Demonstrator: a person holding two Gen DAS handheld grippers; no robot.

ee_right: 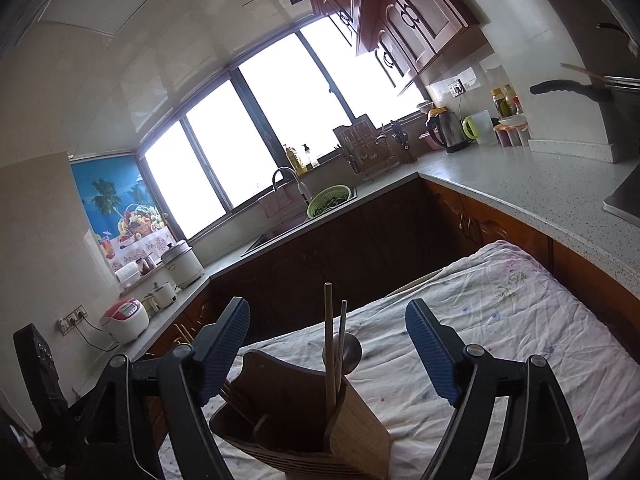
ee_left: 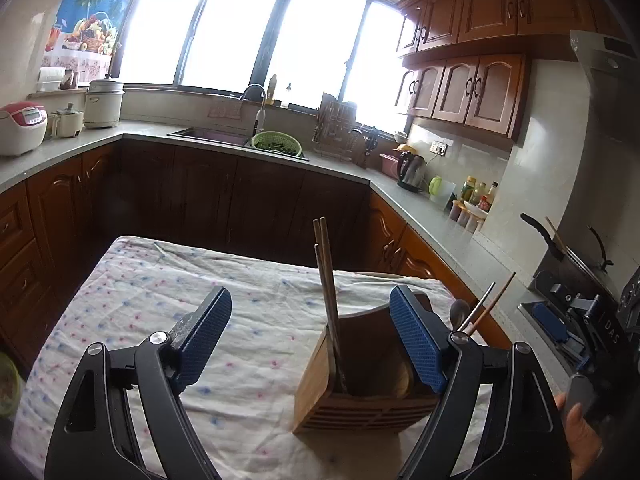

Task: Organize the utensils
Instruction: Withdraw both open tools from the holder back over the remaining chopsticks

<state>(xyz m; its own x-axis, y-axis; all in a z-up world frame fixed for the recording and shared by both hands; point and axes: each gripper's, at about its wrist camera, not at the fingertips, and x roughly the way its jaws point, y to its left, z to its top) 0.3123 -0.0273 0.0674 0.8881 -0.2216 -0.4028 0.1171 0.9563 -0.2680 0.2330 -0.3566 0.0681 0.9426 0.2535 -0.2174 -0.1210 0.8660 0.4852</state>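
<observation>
Both tongs spread wide, nothing gripped: left tongs [ee_left: 310, 338] level, right tongs [ee_right: 328, 350] tilted sideways.

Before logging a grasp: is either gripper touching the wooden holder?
Cannot tell. In both wrist views the open fingers overlap the wooden holder; neither the left gripper nor right gripper shows contact or gap.

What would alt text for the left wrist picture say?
A wooden utensil holder with chopsticks stands on a cloth-covered table, between the open left gripper fingers, in a kitchen.
</observation>
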